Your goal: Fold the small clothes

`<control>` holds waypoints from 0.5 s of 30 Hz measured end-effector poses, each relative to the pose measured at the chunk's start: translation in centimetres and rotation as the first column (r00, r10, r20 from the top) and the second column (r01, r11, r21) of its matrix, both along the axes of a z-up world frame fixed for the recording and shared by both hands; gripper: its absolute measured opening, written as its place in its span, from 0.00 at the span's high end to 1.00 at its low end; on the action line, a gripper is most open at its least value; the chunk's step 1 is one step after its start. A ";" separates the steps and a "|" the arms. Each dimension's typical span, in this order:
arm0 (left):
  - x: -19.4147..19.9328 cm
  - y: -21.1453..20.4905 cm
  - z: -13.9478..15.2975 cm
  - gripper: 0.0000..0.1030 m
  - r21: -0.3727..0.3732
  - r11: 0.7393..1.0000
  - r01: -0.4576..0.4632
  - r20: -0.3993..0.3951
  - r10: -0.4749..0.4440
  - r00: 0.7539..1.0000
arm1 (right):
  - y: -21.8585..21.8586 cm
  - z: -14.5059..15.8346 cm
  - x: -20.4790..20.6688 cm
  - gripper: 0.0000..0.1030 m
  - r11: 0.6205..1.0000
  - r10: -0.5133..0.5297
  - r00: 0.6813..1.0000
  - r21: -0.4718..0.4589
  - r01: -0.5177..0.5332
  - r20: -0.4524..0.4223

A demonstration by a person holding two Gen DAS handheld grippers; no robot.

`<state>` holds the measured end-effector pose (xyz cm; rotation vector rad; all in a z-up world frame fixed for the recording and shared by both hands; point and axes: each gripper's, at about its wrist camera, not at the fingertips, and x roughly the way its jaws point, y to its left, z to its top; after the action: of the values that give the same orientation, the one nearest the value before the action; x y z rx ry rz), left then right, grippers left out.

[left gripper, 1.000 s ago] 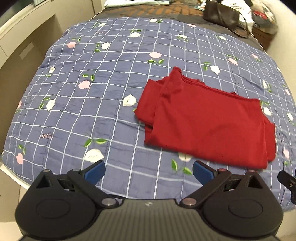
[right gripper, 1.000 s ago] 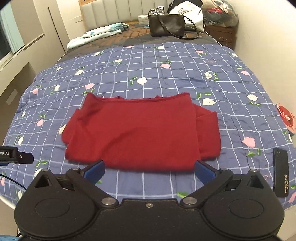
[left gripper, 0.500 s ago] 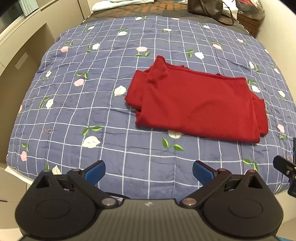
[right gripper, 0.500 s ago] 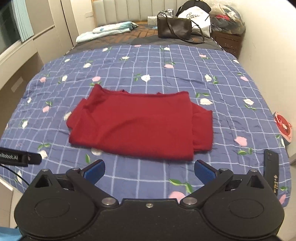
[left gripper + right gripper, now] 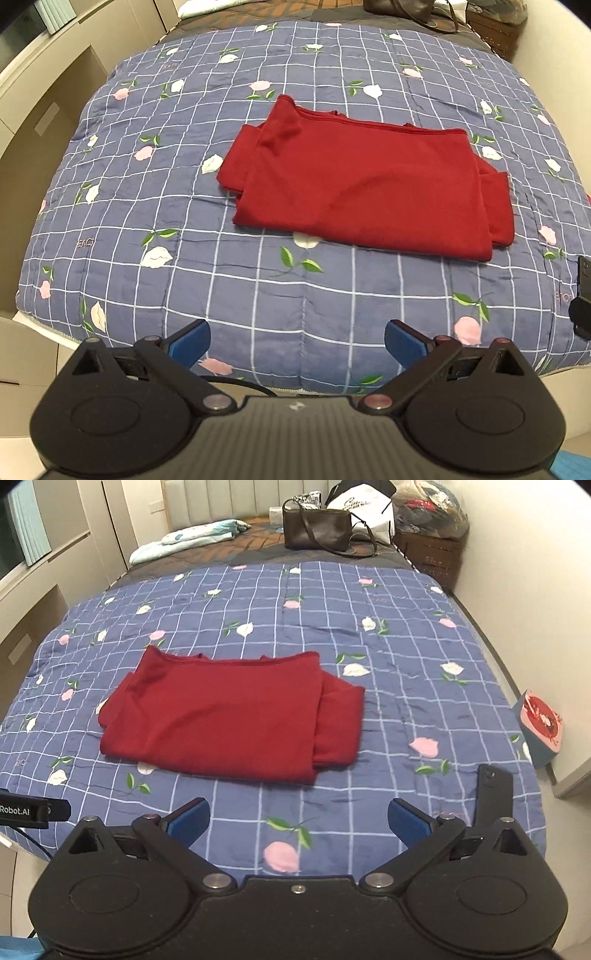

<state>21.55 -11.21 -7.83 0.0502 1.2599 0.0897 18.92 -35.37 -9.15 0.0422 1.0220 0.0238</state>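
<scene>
Red garment (image 5: pixel 365 192) lies folded into a rough rectangle on the blue checked floral quilt (image 5: pixel 147 206), right of centre in the left wrist view and left of centre (image 5: pixel 229 716) in the right wrist view. Only the right wrist view shows the brown handbag (image 5: pixel 317 530) whole at the top of the frame, the black phone (image 5: pixel 493 794) lying on the quilt at lower right, and the pale blue bundle (image 5: pixel 192 541) at upper left. The left gripper (image 5: pixel 297 338) hangs over the quilt's near edge at the bottom of its frame, blue pads spread wide, holding nothing. The right gripper (image 5: pixel 299 818) sits likewise, wide apart and empty, short of the garment.
</scene>
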 end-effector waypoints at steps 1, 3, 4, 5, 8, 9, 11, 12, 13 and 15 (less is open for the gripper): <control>-0.1 -0.5 0.1 0.01 0.002 1.000 -0.003 0.004 0.003 1.000 | -0.4 0.1 -0.1 0.01 1.000 0.003 1.000 0.002 -0.003 0.004; -0.3 -1.3 0.4 0.01 0.007 1.000 -0.008 0.012 0.008 1.000 | -1.3 0.3 -0.2 0.01 1.000 0.009 1.000 0.005 -0.009 0.011; -0.5 -1.8 0.6 0.01 0.011 1.000 -0.010 0.017 0.010 1.000 | -1.6 0.4 -0.2 0.01 1.000 0.011 1.000 0.008 -0.011 0.013; -0.6 -2.2 0.7 0.01 0.015 1.000 -0.010 0.021 0.010 1.000 | -2.0 0.4 -0.3 0.01 1.000 0.012 1.000 0.011 -0.012 0.015; -0.9 -3.5 0.9 0.01 0.028 1.000 -0.007 0.029 0.006 1.000 | -3.3 0.4 -0.3 0.01 1.000 0.008 1.000 0.020 -0.008 0.022; -1.0 -3.9 1.1 0.01 0.035 0.999 -0.006 0.033 0.005 0.999 | -3.7 0.5 -0.2 0.01 1.000 0.006 1.000 0.024 -0.006 0.023; -1.2 -4.6 1.3 0.01 0.045 0.999 -0.005 0.039 0.004 0.999 | -4.2 0.5 -0.1 0.01 0.999 0.002 1.000 0.032 -0.003 0.024; -1.2 -4.9 1.3 0.01 0.048 0.999 -0.006 0.041 0.004 0.999 | -4.5 0.6 0.0 0.01 0.999 0.002 1.000 0.035 -0.003 0.025; -1.2 -5.2 1.4 0.01 0.051 0.999 -0.009 0.044 0.006 0.999 | -4.8 0.6 0.1 0.01 0.999 0.004 1.000 0.036 -0.004 0.026; -1.2 -5.6 1.5 0.01 0.055 0.998 -0.014 0.048 0.012 0.999 | -5.2 0.6 0.3 0.01 0.999 0.010 1.000 0.035 -0.010 0.023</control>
<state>20.38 -16.83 -6.30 0.0873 1.2105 0.1363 19.18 -40.52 -8.56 0.0683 0.9987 0.0510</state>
